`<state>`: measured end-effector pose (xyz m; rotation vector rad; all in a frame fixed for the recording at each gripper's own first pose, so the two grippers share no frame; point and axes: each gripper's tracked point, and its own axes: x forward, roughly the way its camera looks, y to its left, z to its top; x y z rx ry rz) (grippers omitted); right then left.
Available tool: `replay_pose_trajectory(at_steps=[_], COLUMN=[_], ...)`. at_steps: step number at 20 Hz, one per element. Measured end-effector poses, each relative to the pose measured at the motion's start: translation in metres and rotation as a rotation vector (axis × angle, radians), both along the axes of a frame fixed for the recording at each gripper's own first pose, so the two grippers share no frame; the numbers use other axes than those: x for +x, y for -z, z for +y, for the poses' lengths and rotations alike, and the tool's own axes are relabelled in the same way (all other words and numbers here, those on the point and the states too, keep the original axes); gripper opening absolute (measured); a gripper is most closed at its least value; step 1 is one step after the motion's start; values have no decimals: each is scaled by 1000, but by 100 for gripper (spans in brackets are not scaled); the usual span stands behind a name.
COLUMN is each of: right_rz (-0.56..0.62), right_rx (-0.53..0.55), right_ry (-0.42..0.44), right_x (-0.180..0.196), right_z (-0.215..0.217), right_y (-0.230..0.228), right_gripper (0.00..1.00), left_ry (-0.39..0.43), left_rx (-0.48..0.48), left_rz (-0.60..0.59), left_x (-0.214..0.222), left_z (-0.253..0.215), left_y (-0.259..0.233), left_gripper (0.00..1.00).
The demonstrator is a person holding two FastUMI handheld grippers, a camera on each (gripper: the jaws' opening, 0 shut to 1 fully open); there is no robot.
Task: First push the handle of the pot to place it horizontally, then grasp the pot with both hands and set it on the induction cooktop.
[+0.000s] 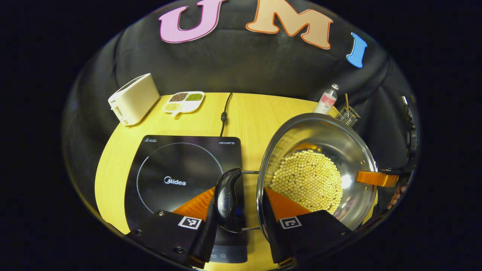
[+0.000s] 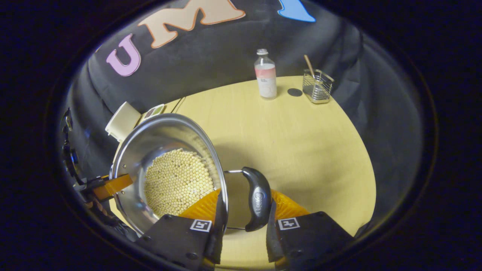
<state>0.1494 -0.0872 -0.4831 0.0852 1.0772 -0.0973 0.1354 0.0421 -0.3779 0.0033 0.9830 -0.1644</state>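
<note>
Gripping pot (image 1: 320, 169) handles w/ both grippers' fingers; cooktop (image 1: 180, 177) reads "Midea".

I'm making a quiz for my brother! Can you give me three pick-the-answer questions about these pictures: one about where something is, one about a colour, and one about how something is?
1. Where does the bottle stand?
A on the floor; B beside the wire basket; C on a chair.
2. What colour is the curved handle?
A red; B black; C white.
3. How is the pot?
A empty; B covered with a lid; C open, holding yellow beans.

Answers: B, the bottle stands close to the wire basket; B, the handle is glossy black; C, the beans show inside and there is no lid.
</note>
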Motion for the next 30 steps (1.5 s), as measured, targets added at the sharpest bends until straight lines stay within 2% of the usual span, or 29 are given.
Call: replay_pose_trajectory(at_steps=[6,13,25,26,27,30], right_rz=[-12,-13,51,52,52,58], right_rx=[-39,-80,-86,-83,-83,-76], right_ry=[41,46,29,25,18,25], right_x=[-5,-8,-4,-2,-2,-3], right_z=[3,3,3,5,3,7], right_y=[-1,-8,-13,-13,-15,-14], right_gripper=[49,49,49,42,49,49], left_ry=[43,60,63,68,75,79], left_rx=[-35,-62,-46,-41,-35,-21], left_rz=[-9,-5,6,-2,-10,-32], left_x=[5,23,49,53,57,66], left_z=[64,137,202,206,210,221], left_y=[-6,2,23,23,23,24], left_gripper=[62,60,60,60,60,61])
